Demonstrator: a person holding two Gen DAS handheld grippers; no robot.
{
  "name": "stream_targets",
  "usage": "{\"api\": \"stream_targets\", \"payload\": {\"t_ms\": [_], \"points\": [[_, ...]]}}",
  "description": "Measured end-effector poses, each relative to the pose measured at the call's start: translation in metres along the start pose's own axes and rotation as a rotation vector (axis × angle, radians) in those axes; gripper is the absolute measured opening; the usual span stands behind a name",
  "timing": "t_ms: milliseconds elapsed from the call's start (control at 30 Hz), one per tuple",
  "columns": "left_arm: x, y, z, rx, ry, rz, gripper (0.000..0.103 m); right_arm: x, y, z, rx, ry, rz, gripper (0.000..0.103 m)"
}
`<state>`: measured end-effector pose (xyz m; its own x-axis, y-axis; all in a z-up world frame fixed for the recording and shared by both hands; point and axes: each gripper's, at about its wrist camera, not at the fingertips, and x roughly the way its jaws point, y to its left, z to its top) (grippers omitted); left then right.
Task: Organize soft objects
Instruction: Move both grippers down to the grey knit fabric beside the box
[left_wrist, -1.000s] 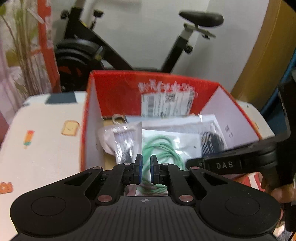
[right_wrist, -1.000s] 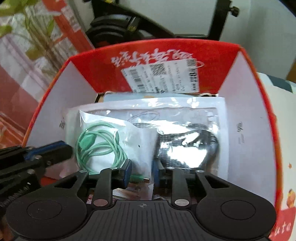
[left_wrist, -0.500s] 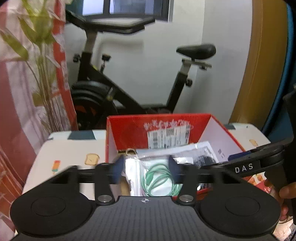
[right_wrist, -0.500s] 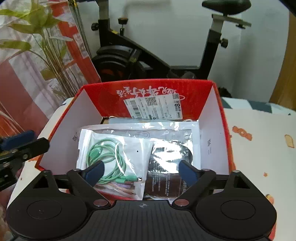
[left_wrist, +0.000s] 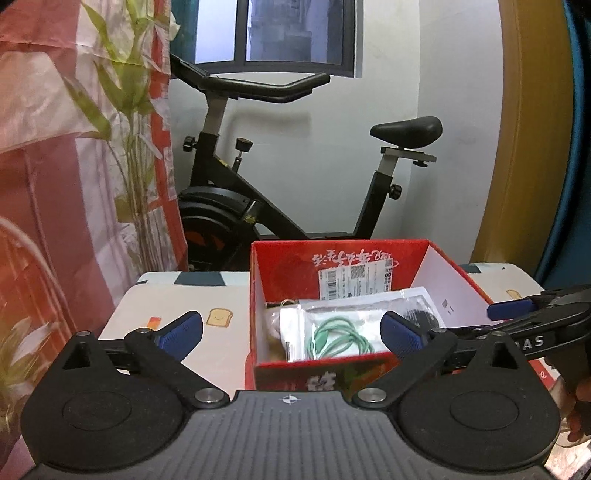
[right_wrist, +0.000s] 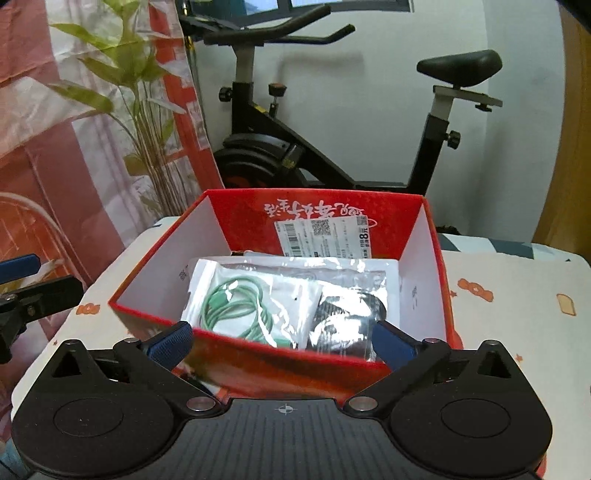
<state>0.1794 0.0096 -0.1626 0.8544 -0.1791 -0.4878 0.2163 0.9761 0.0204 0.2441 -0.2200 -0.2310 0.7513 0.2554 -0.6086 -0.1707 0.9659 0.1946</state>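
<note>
Nearest in each wrist view are the tools themselves. The left gripper (left_wrist: 291, 332) has its jaws opening, now spread wide with nothing between the blue pads; the right gripper (right_wrist: 282, 341) is likewise opening, its jaws released and empty, framing the near wall of the box.

Just beyond them, at 12 o'clock in the right wrist view, sits the red cardboard box (right_wrist: 424, 258) on the patterned worktop (right_wrist: 517, 295). Inside it lie the soft things: a clear bag with a coiled green cable (right_wrist: 236, 302) toward 10 o'clock within the box, a bag with a dark item (right_wrist: 343, 321) beside it toward 2 o'clock, both resting on further flat plastic packets underneath. A white shipping label (right_wrist: 325, 236) is stuck on the far inner wall.

Farther back, at 12 to 1 o'clock, stands a black exercise bike (right_wrist: 332, 129); at 10 o'clock, a leafy plant (right_wrist: 140, 92) before a pink curtain.

By my reading, the packing looks largely done: the bags are in the box and no loose soft items show on the visible worktop. Whether more wait out of view I cannot tell.
</note>
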Motion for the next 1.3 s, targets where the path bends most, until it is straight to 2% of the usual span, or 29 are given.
{"api": "stream_targets", "payload": {"t_ms": [100,233,367,433,633,767,967,1133,1300], "points": [[-0.009,0.0,-0.014,-0.015,-0.008,0.027,0.103,-0.009,0.001,-0.016,-0.016,-0.026,0.0,0.103],[-0.012,0.0,-0.036,-0.033,0.009,0.071,0.103,-0.01,0.0,-0.042,-0.016,-0.016,-0.001,0.103],[-0.014,0.003,-0.06,-0.072,0.031,0.017,0.103,-0.012,0.004,-0.07,-0.039,-0.036,-0.059,0.103],[-0.009,0.001,-0.072,-0.059,0.068,0.033,0.103,-0.012,0.002,-0.083,-0.018,-0.031,-0.071,0.103],[0.003,-0.001,-0.105,-0.061,0.146,0.01,0.103,0.0,-0.004,-0.128,0.01,0.048,-0.063,0.102],[0.013,0.004,-0.119,-0.07,0.187,0.034,0.103,0.007,-0.006,-0.152,0.013,0.093,-0.066,0.098],[0.022,0.014,-0.133,-0.108,0.21,0.038,0.103,0.003,-0.01,-0.172,0.063,0.034,-0.062,0.096],[0.029,0.016,-0.14,-0.103,0.232,0.044,0.103,0.001,-0.006,-0.186,0.013,-0.015,-0.076,0.096],[0.037,0.018,-0.146,-0.111,0.27,0.055,0.103,-0.006,-0.011,-0.184,0.04,-0.041,-0.066,0.096]]}}
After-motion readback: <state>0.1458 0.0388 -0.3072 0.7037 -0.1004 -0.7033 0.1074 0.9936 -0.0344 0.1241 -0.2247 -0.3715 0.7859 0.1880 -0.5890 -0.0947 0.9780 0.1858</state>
